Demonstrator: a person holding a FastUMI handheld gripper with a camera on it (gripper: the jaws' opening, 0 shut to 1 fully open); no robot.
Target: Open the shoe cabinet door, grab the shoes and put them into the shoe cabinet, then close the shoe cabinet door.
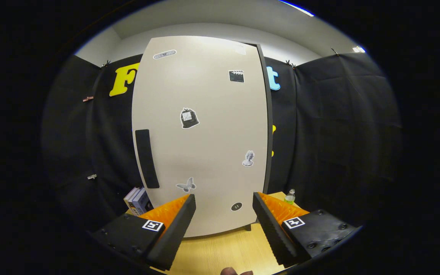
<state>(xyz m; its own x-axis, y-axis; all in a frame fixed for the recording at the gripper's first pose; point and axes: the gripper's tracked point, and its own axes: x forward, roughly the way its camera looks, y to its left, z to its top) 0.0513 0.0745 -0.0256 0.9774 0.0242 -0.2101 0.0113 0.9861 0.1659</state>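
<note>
The hand-held gripper (224, 202) hangs spread wide, holding nothing, over the light wooden tabletop (220, 248). Just ahead stands the tall beige sticker-dotted shoe cabinet door (201, 152), shut, its black vertical handle (147, 158) beyond the left finger.

gripper (224, 208): level, pointing forward at the shoe cabinet door (201, 133) | fingers (174, 225): spread wide apart, nothing between them | contact: none, short of the door

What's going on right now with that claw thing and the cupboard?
Gripper open, holding nothing. Tall beige shoe cabinet door shut just ahead, black vertical handle beyond left finger. Nothing between fingers and door.
</note>
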